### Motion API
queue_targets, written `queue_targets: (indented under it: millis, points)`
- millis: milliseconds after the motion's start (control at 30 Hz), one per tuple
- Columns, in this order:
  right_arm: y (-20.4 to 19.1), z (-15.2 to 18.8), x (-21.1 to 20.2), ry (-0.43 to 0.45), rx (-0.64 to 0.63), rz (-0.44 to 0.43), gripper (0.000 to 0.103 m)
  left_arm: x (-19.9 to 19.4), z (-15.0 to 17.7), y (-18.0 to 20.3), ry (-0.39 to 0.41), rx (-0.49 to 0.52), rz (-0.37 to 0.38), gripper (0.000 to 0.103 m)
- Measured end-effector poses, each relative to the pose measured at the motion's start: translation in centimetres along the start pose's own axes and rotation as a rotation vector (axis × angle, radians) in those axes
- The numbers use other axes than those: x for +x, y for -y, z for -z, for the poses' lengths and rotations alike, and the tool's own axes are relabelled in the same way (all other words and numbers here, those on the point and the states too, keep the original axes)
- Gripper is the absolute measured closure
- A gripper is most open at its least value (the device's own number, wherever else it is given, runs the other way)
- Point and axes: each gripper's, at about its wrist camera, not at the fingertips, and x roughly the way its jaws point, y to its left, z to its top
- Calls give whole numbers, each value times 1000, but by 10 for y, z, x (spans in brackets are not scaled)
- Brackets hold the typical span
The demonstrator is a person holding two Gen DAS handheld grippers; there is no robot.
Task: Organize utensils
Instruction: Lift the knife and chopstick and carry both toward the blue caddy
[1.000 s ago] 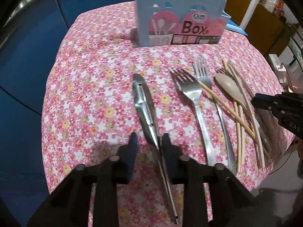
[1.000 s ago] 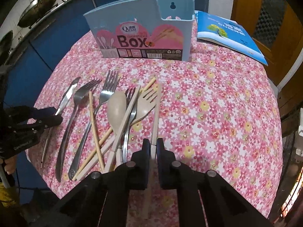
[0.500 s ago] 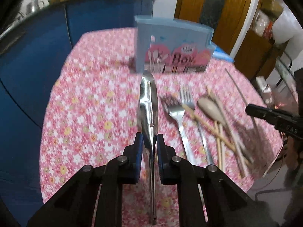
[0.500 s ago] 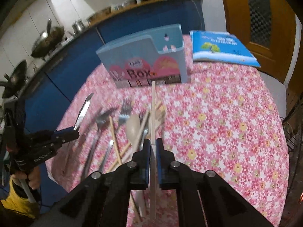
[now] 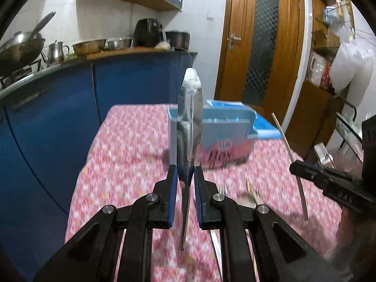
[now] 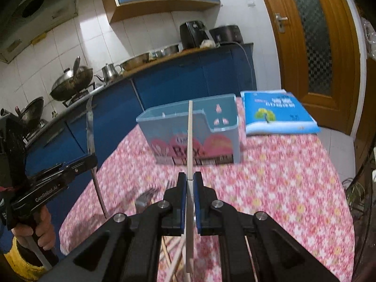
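Your left claw is clamped on the shiny steel table knife and your right claw on a pale wooden chopstick, both raised above the floral-clothed desk before the light-blue plastic utensil box.

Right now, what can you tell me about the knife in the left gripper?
The knife is shiny metal, a plain table knife with a rounded tip and faint stamped marks near it. The left gripper is shut on it, blade pointing up, thin handle hanging below the fingers, clear of the tablecloth. Only the pads touch it. In this view it overlaps the blue box behind.
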Motion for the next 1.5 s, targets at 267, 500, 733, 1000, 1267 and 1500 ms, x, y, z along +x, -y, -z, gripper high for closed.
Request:
queue_targets:
  millis: [267,500,733,1000,1267,1500]
  points:
    - [2,-30,13,58,-7,6,95,20,-36,3,79,4,-23,90]
    - [4,-53,19,113,-28,19,95,32,-62,4,152,-5,-31,90]
    - [5,-77,26,168,-49,36,95,43,-83,4,214,-9,-38,90]
    - [10,-96,43,212,-70,54,95,58,-105,5,293,-10,-45,90]
    - [21,-108,60,247,-79,60,95,79,-116,8,324,2,-48,90]
    - [28,-111,75,259,-68,55,95,89,-124,3,338,-16,-28,90]
